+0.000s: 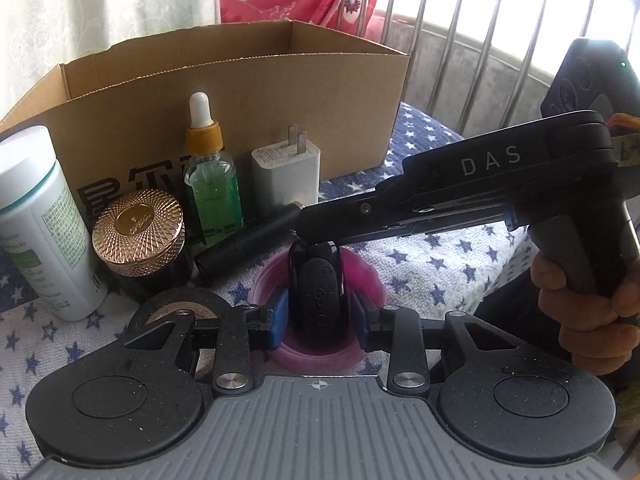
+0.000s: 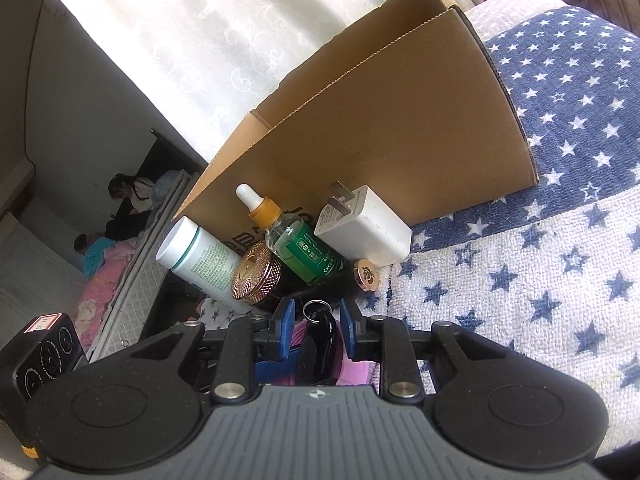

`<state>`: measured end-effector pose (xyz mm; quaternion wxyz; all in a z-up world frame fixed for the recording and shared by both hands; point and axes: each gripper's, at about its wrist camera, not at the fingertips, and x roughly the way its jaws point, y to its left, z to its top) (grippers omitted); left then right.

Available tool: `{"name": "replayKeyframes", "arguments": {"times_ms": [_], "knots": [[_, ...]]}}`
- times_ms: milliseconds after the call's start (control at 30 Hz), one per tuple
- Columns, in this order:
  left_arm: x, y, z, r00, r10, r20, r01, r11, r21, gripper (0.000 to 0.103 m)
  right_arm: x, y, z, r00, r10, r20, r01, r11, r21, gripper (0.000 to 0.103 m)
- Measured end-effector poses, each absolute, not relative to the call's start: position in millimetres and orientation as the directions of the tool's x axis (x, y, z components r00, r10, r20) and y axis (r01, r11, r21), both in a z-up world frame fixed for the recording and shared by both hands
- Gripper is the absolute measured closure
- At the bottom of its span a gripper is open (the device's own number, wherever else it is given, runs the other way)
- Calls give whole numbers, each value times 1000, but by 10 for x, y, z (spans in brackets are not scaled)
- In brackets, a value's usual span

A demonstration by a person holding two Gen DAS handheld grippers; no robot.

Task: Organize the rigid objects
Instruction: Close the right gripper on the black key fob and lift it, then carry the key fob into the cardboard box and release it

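Left wrist view: left gripper [image 1: 320, 314] clamps its blue pads on the black key fob [image 1: 316, 280], which is out in front of the cardboard box [image 1: 256, 92] and upright over a pink round thing [image 1: 362, 270].
Right gripper [image 2: 318, 320]: jaws a little apart, flanking the fob's ring end without pressing on it.
Against the box front: white bottle [image 1: 36, 220], gold-lidded jar [image 1: 138, 232], green dropper bottle [image 1: 212, 184], white charger [image 1: 286, 174].
Black tube [image 1: 244, 246]: lying in front of the box, before the dropper bottle.

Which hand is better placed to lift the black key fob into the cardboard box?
Left. The left gripper is shut on the black plastic key fob; the right gripper stands open around its ring end.
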<state>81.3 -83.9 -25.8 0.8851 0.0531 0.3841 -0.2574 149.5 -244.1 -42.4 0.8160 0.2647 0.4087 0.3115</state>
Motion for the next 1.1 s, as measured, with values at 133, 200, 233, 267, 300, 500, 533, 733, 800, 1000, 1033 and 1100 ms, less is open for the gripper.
{"name": "replayKeyframes", "arguments": {"times_ms": [133, 200, 233, 267, 300, 500, 533, 733, 800, 1000, 1033, 1100], "knots": [[826, -858, -252, 582, -404, -705, 491, 867, -91, 71, 1491, -2457, -423, 474, 735, -485, -302, 653, 695, 76], [813, -852, -240, 591, -402, -700, 487, 869, -88, 72, 1473, -2457, -395, 477, 741, -473, -314, 646, 696, 76], [802, -851, -233, 597, -400, -695, 486, 870, -82, 73, 1462, -2456, -376, 478, 744, -467, -322, 643, 695, 76], [788, -850, -224, 606, -396, -690, 485, 871, -74, 73, 1452, -2455, -358, 479, 746, -462, -327, 640, 695, 76], [774, -846, -212, 614, -393, -685, 484, 873, -68, 73, 1439, -2454, -336, 480, 749, -457, -333, 638, 694, 76], [674, -779, -78, 649, -414, -638, 485, 872, -72, 74, 1377, -2438, -207, 489, 755, -437, -348, 628, 696, 76], [649, -745, -34, 656, -418, -629, 484, 872, -75, 74, 1361, -2426, -180, 487, 758, -434, -352, 625, 696, 76], [506, -663, 266, 721, -420, -551, 479, 877, -43, 74, 1275, -2276, 195, 495, 770, -402, -422, 618, 664, 77], [498, -600, 416, 744, -415, -524, 470, 882, -31, 74, 1302, -2195, 360, 500, 775, -387, -450, 614, 648, 79], [749, -371, 841, 774, -393, -497, 440, 897, -24, 73, 1670, -1860, 769, 455, 805, -380, -507, 585, 633, 85], [844, -336, 889, 773, -386, -503, 434, 901, -24, 73, 1790, -1801, 826, 440, 810, -386, -506, 579, 639, 85], [1085, -278, 958, 765, -369, -529, 418, 908, -28, 73, 2057, -1676, 903, 411, 812, -414, -497, 581, 645, 85]]}}
